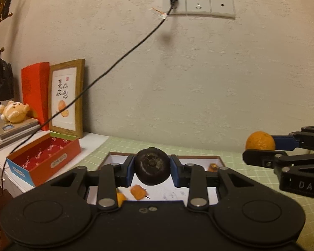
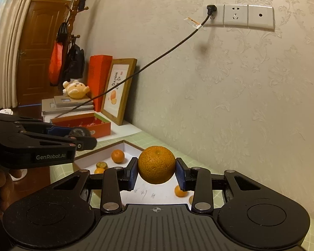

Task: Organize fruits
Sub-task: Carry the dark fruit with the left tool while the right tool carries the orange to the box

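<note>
Above the shallow white brown-rimmed tray, left tongs clench a dark round fruit and right tongs a dimpled round orange; either could roll free if squeezed loosely.

The left gripper clamps a dark round fruit above the white tray. Right of the tray, the right gripper grips an orange. Small orange fruits lie in the tray.

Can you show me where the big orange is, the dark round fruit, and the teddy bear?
orange (image 2: pixel 156 164), right wrist view, middle of its peel between the gripper pads.
dark round fruit (image 1: pixel 152 166), left wrist view, its front face.
teddy bear (image 2: pixel 75 90), right wrist view, its belly, lying on the stacked boxes.
</note>
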`<state>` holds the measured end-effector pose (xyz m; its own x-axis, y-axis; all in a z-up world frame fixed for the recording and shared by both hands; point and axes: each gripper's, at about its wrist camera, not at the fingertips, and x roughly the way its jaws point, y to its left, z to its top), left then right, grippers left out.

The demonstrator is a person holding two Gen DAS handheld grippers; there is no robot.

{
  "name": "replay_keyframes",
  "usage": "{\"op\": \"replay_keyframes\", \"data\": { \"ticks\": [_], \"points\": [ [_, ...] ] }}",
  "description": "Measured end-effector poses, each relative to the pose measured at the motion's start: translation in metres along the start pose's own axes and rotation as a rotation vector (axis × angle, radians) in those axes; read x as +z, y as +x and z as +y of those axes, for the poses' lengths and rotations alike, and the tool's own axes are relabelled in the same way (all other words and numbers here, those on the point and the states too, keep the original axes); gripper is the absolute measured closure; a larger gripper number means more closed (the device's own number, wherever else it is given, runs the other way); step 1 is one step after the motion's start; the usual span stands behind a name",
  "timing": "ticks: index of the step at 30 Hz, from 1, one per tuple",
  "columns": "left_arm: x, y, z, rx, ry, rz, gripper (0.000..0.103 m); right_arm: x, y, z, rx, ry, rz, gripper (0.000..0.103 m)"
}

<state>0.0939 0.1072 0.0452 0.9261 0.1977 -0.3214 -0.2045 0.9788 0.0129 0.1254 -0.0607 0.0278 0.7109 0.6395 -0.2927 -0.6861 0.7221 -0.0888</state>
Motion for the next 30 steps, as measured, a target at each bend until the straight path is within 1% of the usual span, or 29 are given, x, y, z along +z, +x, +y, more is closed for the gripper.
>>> {"op": "replay_keyframes", "data": {
  "ticks": [3,14,30],
  "points": [
    [0.002,0.010,0.006,0.018,-0.008,0.001,0.078,0.003,0.012,-0.003,-0.013,0.008,0.005,0.065],
    [0.006,0.041,0.018,0.037,-0.031,0.014,0.078,0.010,0.049,-0.016,-0.040,0.048,0.030,0.065],
    [0.006,0.092,0.033,0.068,0.000,0.056,0.078,0.013,0.110,-0.032,-0.036,0.078,0.077,0.065]
  ]
}}
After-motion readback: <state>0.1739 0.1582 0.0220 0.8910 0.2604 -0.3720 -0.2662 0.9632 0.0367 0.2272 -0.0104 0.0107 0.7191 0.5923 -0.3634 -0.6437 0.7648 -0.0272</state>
